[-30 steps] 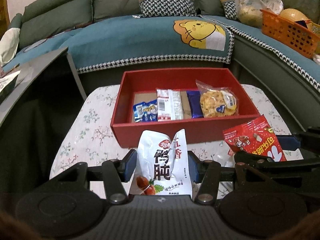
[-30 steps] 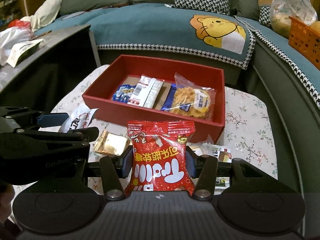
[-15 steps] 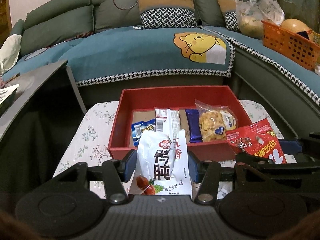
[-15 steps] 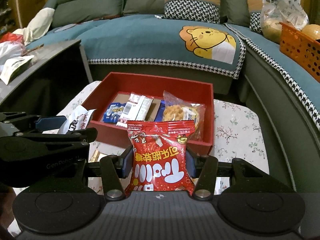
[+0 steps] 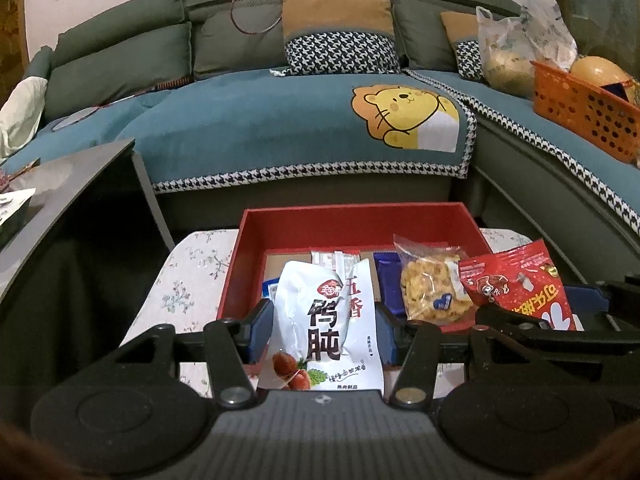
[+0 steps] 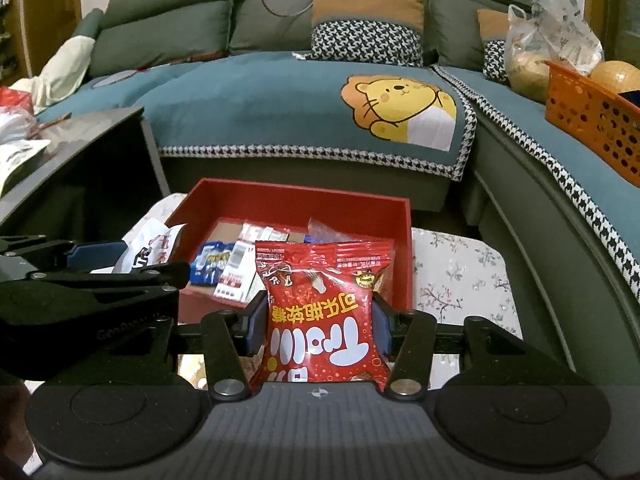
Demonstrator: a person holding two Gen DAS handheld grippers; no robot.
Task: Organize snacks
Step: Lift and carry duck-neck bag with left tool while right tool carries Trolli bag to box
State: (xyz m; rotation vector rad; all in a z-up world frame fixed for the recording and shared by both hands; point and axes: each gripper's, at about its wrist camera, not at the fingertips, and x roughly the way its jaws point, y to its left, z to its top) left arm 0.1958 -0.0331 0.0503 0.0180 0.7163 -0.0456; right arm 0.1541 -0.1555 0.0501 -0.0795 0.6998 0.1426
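Your left gripper (image 5: 322, 326) is clamped on a white snack pouch (image 5: 324, 328) with black Chinese lettering, its blue pads pressing both side edges. The pouch stands upright in front of the near wall of the red box (image 5: 280, 224), above the floral tablecloth (image 5: 184, 276).

Your right gripper (image 6: 318, 322) is closed on a red candy bag (image 6: 324, 312) with white and yellow lettering that reads upside down. That bag also sits upright, just in front of the red box's near right corner.

Inside the red box lie the snacks already sorted: a blue-and-white packet (image 6: 210, 258) toward its left, white stick packets (image 6: 240, 264) beside that, a dark blue wrapper (image 5: 386, 280) further right, and a clear bag of golden crispy pieces (image 5: 430, 286) toward its right end. Brown cardboard shows on the box floor beneath them.

From the left wrist view, your right gripper and its red bag show at the right of the red box; from the right wrist view, your left gripper and the white pouch show at its left.

Behind the red box runs a green sofa (image 5: 120, 60) with a teal lion-print cover (image 5: 280, 128). An orange basket (image 5: 584, 108) sits on the sofa's right arm, well apart from the box.
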